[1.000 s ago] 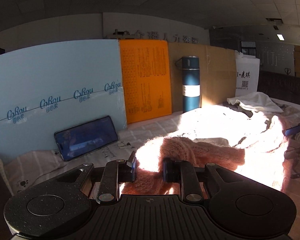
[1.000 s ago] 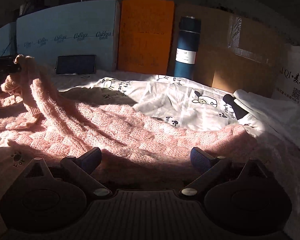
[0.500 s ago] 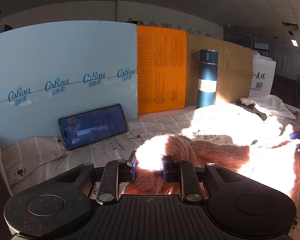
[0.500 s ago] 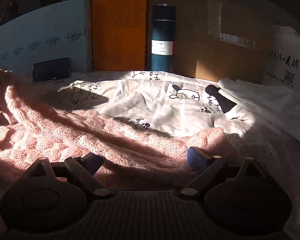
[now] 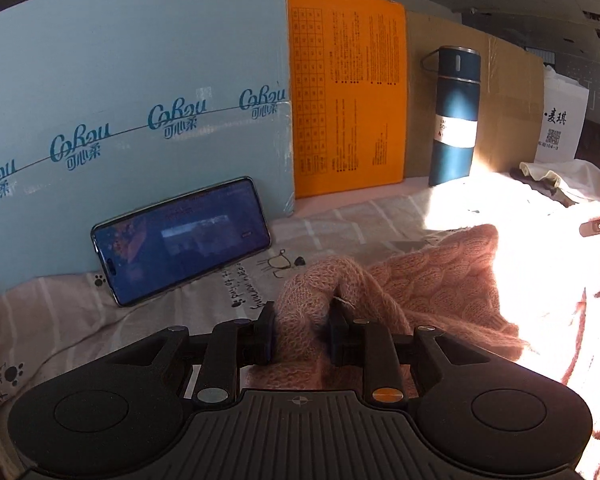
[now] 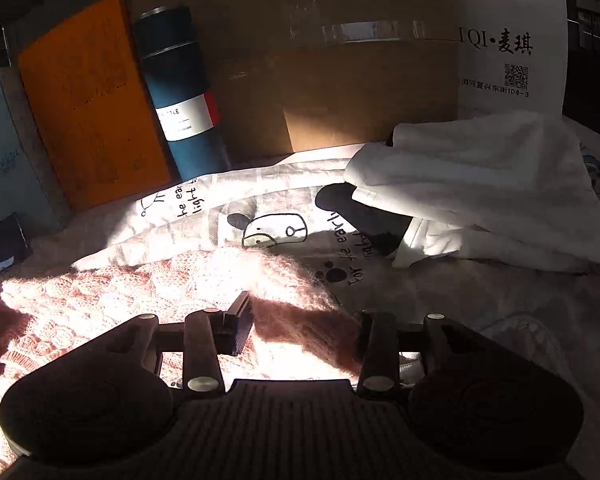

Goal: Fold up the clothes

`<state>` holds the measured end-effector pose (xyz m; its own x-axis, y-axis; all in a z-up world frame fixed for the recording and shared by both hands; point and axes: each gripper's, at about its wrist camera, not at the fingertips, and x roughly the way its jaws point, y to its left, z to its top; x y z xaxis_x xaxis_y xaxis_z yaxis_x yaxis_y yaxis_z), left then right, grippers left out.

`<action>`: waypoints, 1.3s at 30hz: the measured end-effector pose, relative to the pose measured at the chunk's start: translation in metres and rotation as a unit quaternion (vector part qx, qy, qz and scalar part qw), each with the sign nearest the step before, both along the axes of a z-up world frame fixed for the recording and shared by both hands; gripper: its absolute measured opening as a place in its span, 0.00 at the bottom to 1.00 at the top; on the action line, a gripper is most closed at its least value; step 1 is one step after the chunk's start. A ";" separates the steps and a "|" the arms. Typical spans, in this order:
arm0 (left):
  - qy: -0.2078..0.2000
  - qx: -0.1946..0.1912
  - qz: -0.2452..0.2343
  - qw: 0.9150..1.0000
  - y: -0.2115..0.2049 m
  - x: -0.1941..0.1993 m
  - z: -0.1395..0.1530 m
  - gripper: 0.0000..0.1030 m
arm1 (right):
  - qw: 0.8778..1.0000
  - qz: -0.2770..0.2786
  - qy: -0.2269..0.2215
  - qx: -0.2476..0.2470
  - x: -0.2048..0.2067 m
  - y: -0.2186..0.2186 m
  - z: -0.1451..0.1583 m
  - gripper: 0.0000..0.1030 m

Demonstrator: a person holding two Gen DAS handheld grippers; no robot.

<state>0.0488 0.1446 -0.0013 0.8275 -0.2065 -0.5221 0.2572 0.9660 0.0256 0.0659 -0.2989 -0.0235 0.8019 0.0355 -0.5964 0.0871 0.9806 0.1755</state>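
Observation:
A fluffy pink knit sweater [image 5: 432, 280] lies on a printed bed sheet [image 5: 340, 220], half in hard sunlight. My left gripper [image 5: 300, 332] has a bunched piece of the knit between its pads. Its jaws are opening, and the knit still fills the gap and touches both pads. In the right wrist view the sweater [image 6: 100, 312] spreads to the left. My right gripper [image 6: 302, 320] is closing on a raised fold at the sweater's edge, and the fold meets both pads.
A phone [image 5: 180, 240] leans on a light blue box [image 5: 120, 100]. An orange board [image 5: 348, 96], a dark blue flask [image 5: 454, 116] and cardboard [image 6: 340, 92] line the back. A white garment [image 6: 480, 184] over a dark item [image 6: 364, 216] lies at the right.
My left gripper carried the knit left toward the phone and sank a little, and its jaws widened slightly. My right gripper rolled, moved toward the white garment, and its wide jaws closed in on the sweater's edge.

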 end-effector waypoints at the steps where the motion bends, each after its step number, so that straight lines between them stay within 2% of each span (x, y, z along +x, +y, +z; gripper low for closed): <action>1: -0.003 -0.004 0.009 1.000 0.003 0.002 -0.001 0.36 | 1.000 -0.014 0.002 -0.006 0.002 -0.001 0.000 0.45; 3: -0.011 -0.015 0.028 0.999 0.010 0.005 -0.002 0.55 | 0.999 -0.046 -0.001 -0.019 0.005 -0.003 0.001 0.49; 6: -0.018 -0.022 0.053 0.998 0.022 0.011 -0.001 0.59 | 0.995 -0.094 -0.012 -0.035 0.007 -0.009 0.000 0.56; 9: -0.018 -0.005 0.080 0.997 0.031 0.016 -0.006 0.63 | 0.992 -0.120 -0.007 -0.035 0.010 -0.018 -0.010 0.64; 11: -0.023 -0.016 0.097 0.995 0.040 0.016 -0.005 0.63 | 0.991 -0.129 -0.009 -0.026 0.009 -0.022 -0.016 0.66; 13: -0.049 -0.043 0.105 0.992 0.051 0.009 0.005 0.63 | 0.991 -0.134 -0.028 -0.008 0.003 -0.025 -0.016 0.67; 15: -0.088 -0.040 0.115 0.989 0.056 -0.008 0.024 0.64 | 0.987 -0.147 -0.065 0.020 -0.011 -0.031 -0.008 0.68; 16: -0.105 -0.038 0.114 0.987 0.057 -0.018 0.034 0.64 | 0.983 -0.157 -0.092 0.038 -0.021 -0.035 -0.002 0.72; 18: -0.124 -0.041 0.092 0.987 0.056 -0.041 0.049 0.77 | 0.974 -0.178 -0.123 0.067 -0.041 -0.044 0.007 0.76; 20: -0.138 -0.045 0.066 0.987 0.052 -0.065 0.062 0.81 | 0.967 -0.191 -0.145 0.091 -0.062 -0.051 0.015 0.78; 22: -0.123 -0.050 0.022 0.991 0.041 -0.086 0.062 0.81 | 0.964 -0.191 -0.154 0.105 -0.082 -0.054 0.018 0.80; 25: -0.069 -0.068 -0.048 0.994 0.018 -0.114 0.047 0.81 | 0.966 -0.189 -0.143 0.103 -0.107 -0.050 0.017 0.82; 28: -0.007 -0.086 -0.106 0.991 -0.007 -0.135 0.026 0.81 | 0.968 -0.201 -0.121 0.088 -0.123 -0.043 0.012 0.82; 30: 0.021 -0.082 -0.132 0.988 -0.023 -0.145 0.013 0.81 | 0.968 -0.206 -0.109 0.094 -0.132 -0.042 0.007 0.82; 32: 0.032 -0.071 -0.143 0.987 -0.032 -0.153 0.004 0.81 | 0.968 -0.205 -0.095 0.111 -0.137 -0.043 0.001 0.82; 36: 0.056 -0.104 -0.137 0.983 -0.033 -0.159 -0.004 0.81 | 0.970 -0.193 -0.073 0.127 -0.140 -0.039 -0.009 0.82; 39: 0.060 -0.090 -0.111 0.988 -0.035 -0.159 -0.011 0.79 | 0.973 -0.180 -0.059 0.131 -0.131 -0.034 -0.016 0.77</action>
